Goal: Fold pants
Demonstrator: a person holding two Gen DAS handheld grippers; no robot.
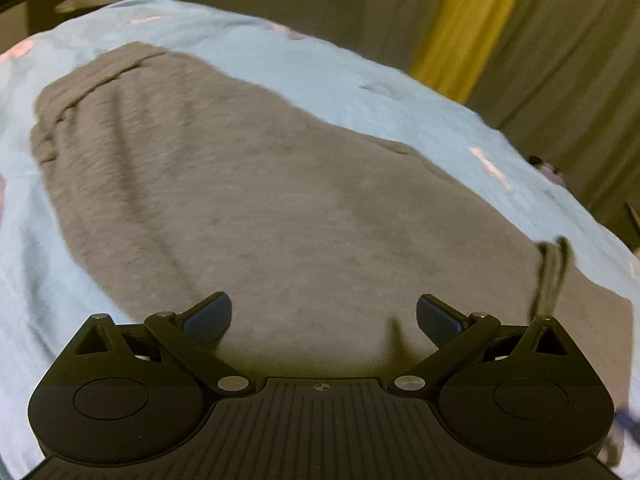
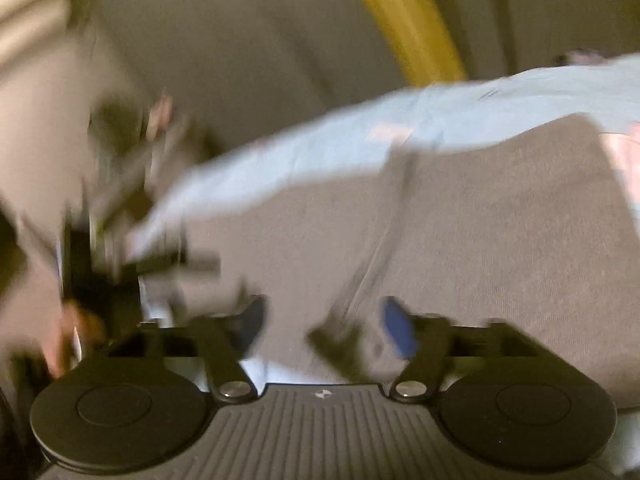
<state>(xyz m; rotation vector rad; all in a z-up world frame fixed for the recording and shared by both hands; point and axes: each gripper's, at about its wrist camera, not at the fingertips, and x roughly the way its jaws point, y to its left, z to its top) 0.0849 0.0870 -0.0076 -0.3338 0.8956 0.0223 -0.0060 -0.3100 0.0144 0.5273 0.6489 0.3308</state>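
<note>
1. The grey pants (image 1: 256,184) lie spread flat on a light blue sheet (image 1: 360,80), filling the middle of the left wrist view; the gathered waistband sits toward the upper left of that frame and a drawstring (image 1: 554,276) trails at the right edge.
2. The left gripper (image 1: 324,316) hangs over the cloth at the bottom centre of its frame, its jaws wide apart with nothing between them.
3. The right gripper (image 2: 322,328) sits at the bottom centre of its own, heavily blurred view. Its jaws stand apart; a fold of grey cloth runs up between them, but the pads do not seem to press on it.
4. Risk: with neither gripper holding fabric, the fold just laid may slide or spring open on the soft sheet, leaving edges out of line.
5. Risk: the loose drawstring could snag on a finger as the left gripper comes in, dragging the waistband askew.
6. Risk: a pinch taken now may catch the blue sheet along with the pants, since both are soft and lie touching.
7. Risk: the blur in the right view suggests fast motion; a hurried regrasp could pick up one layer only.
8. No brand, label or readable writing shows; only a small round mark on each gripper body.
</note>
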